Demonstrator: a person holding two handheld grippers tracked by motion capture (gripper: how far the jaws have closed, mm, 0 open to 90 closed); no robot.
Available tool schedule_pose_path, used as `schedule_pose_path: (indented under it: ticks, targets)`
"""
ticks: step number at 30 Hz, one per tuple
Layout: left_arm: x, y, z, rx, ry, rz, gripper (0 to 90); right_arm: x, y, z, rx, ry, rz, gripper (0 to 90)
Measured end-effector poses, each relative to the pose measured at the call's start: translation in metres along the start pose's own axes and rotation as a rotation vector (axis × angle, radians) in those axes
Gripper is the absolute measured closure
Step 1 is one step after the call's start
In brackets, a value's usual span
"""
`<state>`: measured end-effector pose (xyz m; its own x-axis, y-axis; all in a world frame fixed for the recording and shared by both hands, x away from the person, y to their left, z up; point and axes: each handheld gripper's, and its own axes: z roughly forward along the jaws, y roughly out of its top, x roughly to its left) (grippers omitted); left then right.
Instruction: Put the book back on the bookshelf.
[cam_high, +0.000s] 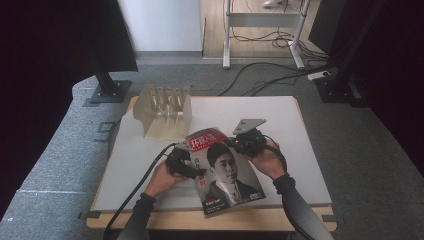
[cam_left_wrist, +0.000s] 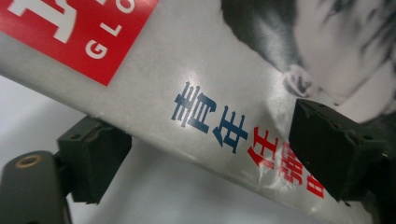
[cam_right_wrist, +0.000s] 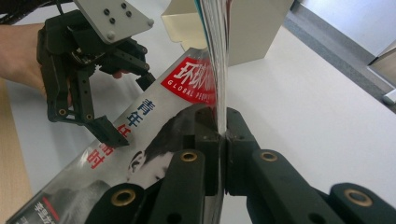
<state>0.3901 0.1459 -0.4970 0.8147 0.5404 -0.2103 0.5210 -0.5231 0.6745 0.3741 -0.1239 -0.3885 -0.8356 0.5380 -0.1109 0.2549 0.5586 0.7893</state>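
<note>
Magazine (cam_high: 226, 170) is up off the surface (cam_high: 300, 145), tilted, near the front edge; the slotted rack (cam_high: 165, 112) behind it stands empty, so filing the magazine there looks like the step left. Right tongs (cam_right_wrist: 223, 135) clenched on the magazine's edge, carrying it. Left tongs (cam_left_wrist: 210, 158) straddle the spine edge, jaws wide, pads not pressing on the cover; no grip there yet.

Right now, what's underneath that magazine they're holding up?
Under the magazine lies the white table mat, with the left gripper reaching beneath its edge. Whatever sits directly under its middle is covered.
</note>
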Motion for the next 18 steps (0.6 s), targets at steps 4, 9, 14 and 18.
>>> schedule_pose_path:
  ticks: [4, 9, 14, 18]
  targets:
    - [-0.006, 0.012, -0.014, -0.039, 0.055, 0.049, 18.2, -0.005, 0.003, -0.006, -0.026, -0.001, 0.025, 85.2]
    - [-0.015, 0.025, -0.025, -0.059, 0.158, 0.104, 32.6, -0.011, 0.006, -0.01, -0.053, -0.003, 0.048, 85.0]
    - [-0.019, 0.036, -0.03, -0.035, 0.18, 0.137, 40.7, -0.017, 0.009, -0.014, -0.071, -0.001, 0.058, 85.0]
    - [-0.022, 0.047, -0.038, -0.035, 0.181, 0.154, 50.9, -0.019, 0.012, -0.015, -0.069, -0.014, 0.055, 85.0]
